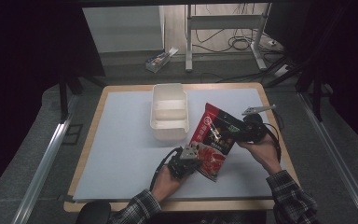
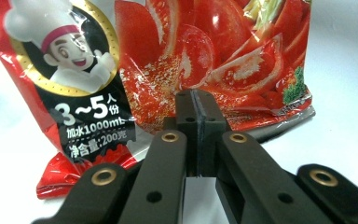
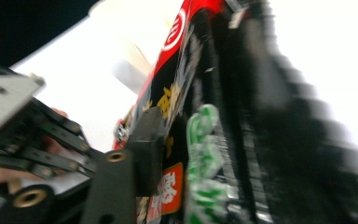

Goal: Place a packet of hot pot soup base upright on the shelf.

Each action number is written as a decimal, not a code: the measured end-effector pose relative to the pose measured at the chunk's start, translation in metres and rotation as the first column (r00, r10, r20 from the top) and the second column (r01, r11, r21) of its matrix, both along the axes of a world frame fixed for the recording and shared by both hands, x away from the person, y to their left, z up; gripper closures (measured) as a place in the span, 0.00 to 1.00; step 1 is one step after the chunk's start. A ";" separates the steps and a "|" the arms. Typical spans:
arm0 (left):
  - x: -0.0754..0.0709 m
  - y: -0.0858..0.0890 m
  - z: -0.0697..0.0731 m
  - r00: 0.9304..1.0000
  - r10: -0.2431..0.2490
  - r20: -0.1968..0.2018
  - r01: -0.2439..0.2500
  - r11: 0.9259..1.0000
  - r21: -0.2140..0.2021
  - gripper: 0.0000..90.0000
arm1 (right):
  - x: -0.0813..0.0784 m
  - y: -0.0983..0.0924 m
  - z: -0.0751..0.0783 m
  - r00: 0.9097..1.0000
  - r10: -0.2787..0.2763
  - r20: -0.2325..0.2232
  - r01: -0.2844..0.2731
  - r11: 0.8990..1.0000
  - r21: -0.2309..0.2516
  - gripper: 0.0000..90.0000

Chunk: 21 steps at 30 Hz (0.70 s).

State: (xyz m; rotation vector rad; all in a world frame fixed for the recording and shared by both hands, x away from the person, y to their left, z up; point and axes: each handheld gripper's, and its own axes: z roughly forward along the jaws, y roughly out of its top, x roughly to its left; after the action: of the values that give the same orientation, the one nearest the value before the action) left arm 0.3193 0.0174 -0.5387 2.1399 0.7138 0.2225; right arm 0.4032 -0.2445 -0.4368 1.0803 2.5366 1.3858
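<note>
Red foil soup-base packet (image 1: 216, 140) hangs above the mat between both tools — left gripper (image 2: 196, 108) pinched tight on its bottom seam, right gripper (image 1: 240, 129) seemingly clamped on the side edge, though blurred — so carry it level toward the white container (image 1: 169, 112).

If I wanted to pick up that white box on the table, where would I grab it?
By one of its long side walls, coming from above. The white box sits upright and open-topped on the table, so a thin wall is free to pinch. The left wall looks easiest: the red packet held up by both grippers crowds the right.
</note>
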 end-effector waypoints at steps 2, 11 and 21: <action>0.003 0.003 0.001 0.999 -0.008 -0.035 0.007 1.000 -0.022 1.00 | 0.000 -0.004 0.002 1.000 0.016 -0.017 -0.015 0.996 0.083 0.76; -0.004 0.009 0.018 0.999 -0.041 -0.006 0.041 0.998 -0.056 0.82 | -0.003 -0.003 0.009 1.000 0.018 0.005 -0.018 0.995 0.103 0.77; -0.010 0.027 0.028 0.998 -0.051 -0.039 0.047 0.994 -0.098 0.47 | -0.007 0.006 0.030 0.998 0.034 0.044 -0.037 0.997 0.073 0.76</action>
State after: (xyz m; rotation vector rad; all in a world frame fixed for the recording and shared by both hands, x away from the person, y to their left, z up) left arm 0.3095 0.0448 -0.5109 2.0721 0.6816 0.1150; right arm 0.3967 -0.2388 -0.4067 1.0101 2.5052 1.5062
